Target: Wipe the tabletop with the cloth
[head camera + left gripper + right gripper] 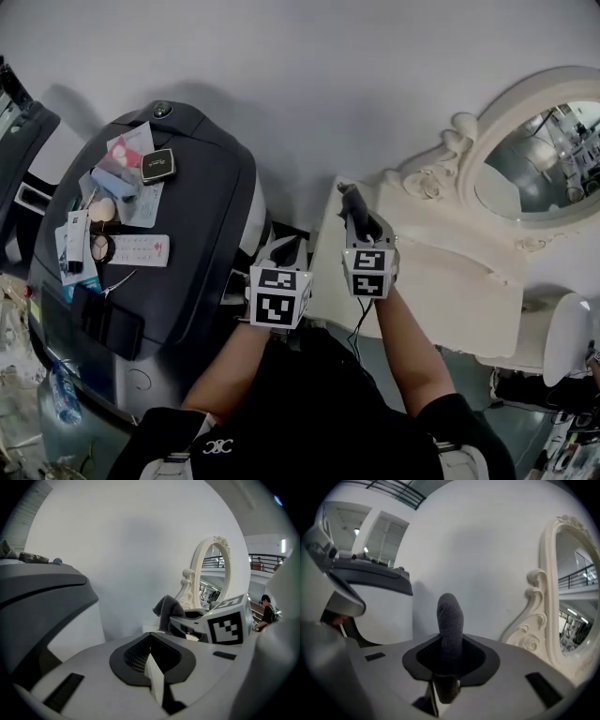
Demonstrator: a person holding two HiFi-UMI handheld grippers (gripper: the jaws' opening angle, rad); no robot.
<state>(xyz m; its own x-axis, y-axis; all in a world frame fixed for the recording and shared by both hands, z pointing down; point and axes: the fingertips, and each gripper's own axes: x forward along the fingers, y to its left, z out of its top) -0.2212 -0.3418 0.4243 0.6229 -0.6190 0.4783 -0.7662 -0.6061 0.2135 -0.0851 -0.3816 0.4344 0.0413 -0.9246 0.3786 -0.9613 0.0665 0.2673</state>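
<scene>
A dark grey cloth (pixel 357 208) sticks out of my right gripper (pixel 360 223), which is shut on it above the left end of the white tabletop (pixel 450 281). In the right gripper view the cloth (pixel 450 623) stands up as a rolled wad between the jaws of the right gripper (pixel 448 667). My left gripper (pixel 284 251) hangs just left of the table, beside the right one, shut with nothing in it. The left gripper view shows the left gripper (pixel 151 660) with its jaws pressed together, and beyond them the cloth (pixel 168 610) in the right gripper (pixel 187 620).
An oval mirror in an ornate white frame (pixel 539 155) stands at the back right of the table. A dark grey rounded unit (pixel 187 253) at the left carries cosmetics, a white box and other small items. A white seat (pixel 565 337) is at the lower right.
</scene>
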